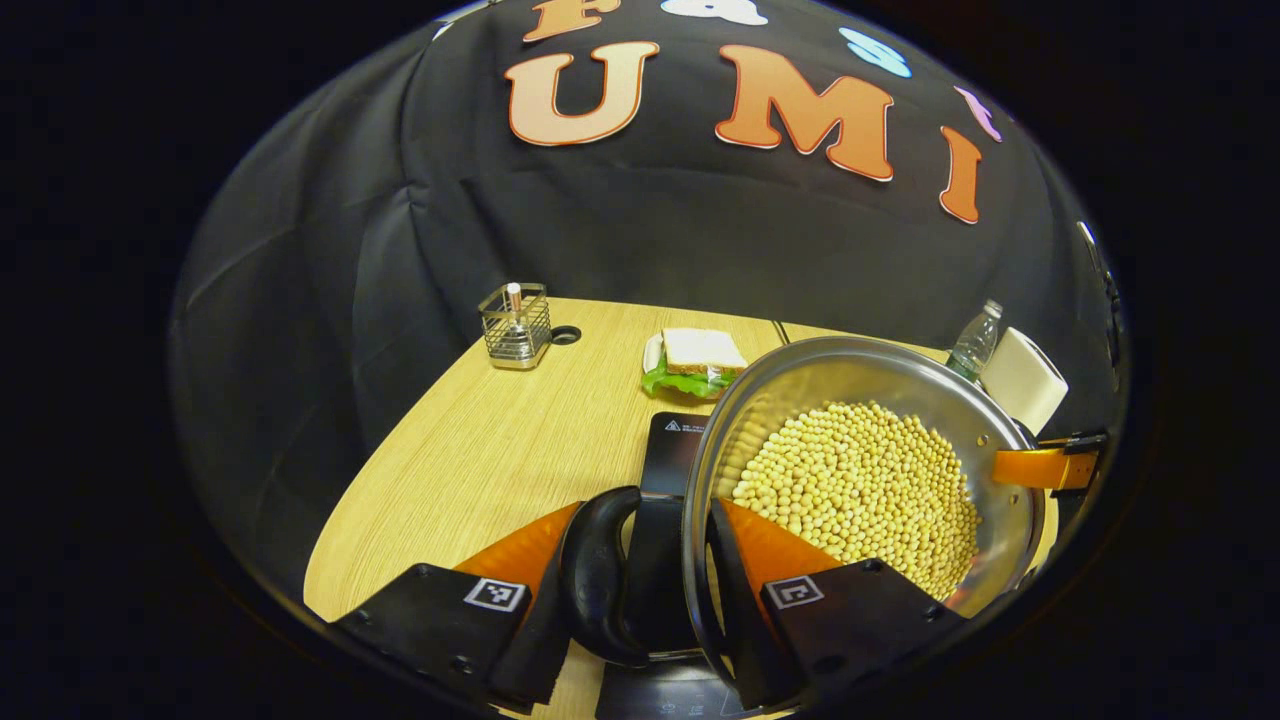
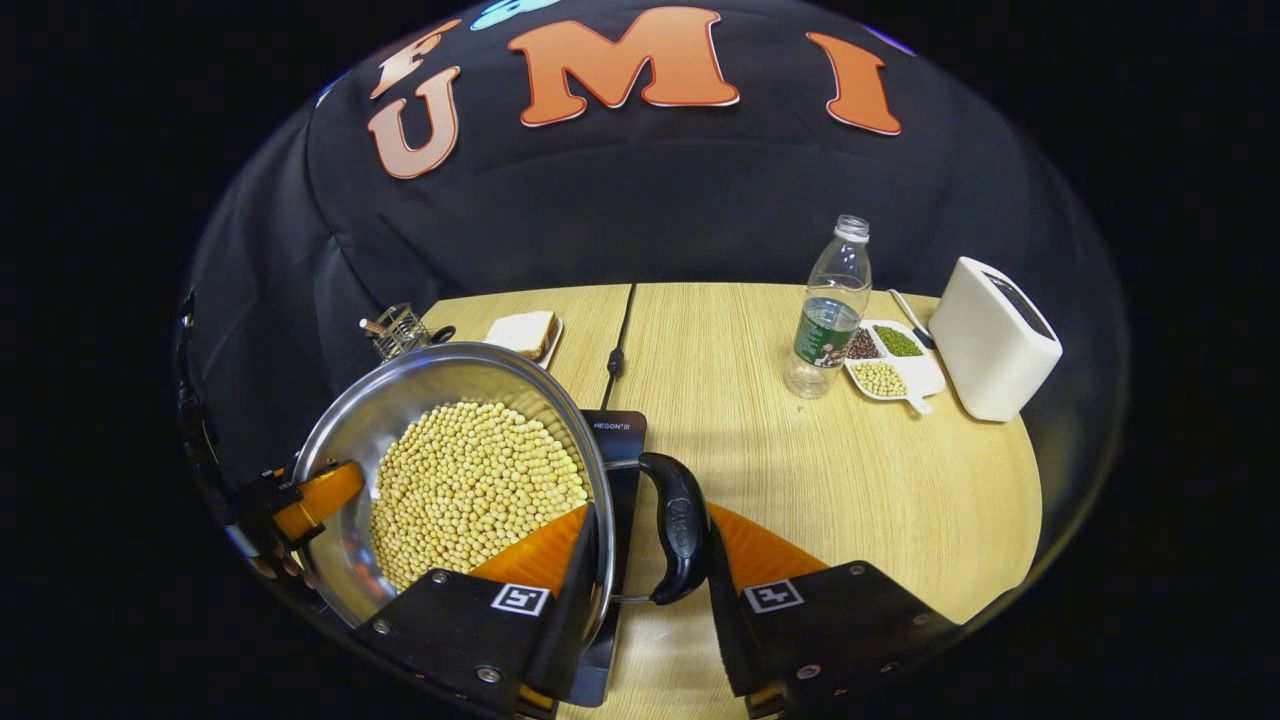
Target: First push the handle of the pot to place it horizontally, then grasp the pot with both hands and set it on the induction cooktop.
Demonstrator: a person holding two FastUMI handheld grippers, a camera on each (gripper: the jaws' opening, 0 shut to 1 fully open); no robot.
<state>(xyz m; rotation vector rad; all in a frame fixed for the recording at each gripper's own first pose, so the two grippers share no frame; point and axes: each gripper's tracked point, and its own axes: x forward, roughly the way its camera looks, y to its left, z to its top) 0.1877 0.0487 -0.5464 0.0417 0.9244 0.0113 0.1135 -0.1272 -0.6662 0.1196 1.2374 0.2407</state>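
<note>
A steel pot [image 1: 800,385] [image 2: 400,385] filled with yellow soybeans [image 1: 860,480] hangs between both grippers over the black induction cooktop [image 1: 672,445] [image 2: 620,432]. My left gripper [image 1: 645,520] is shut across the pot's left side, one finger outside the black handle [image 1: 598,575] and the other inside the rim. My right gripper [image 2: 650,520] clamps the opposite side the same way, around the other black handle [image 2: 680,530]. Each gripper also appears far off at the pot's opposite edge [image 1: 1050,465] [image 2: 310,500]. Whether the pot's base touches the cooktop is hidden.
On the wooden table [image 2: 800,480] stand a wire holder with a shaker [image 1: 515,325] [image 2: 400,330], a sandwich on a plate [image 1: 695,360] [image 2: 525,332], a water bottle [image 2: 830,310], a divided dish of beans [image 2: 890,360] and a white toaster [image 2: 995,340].
</note>
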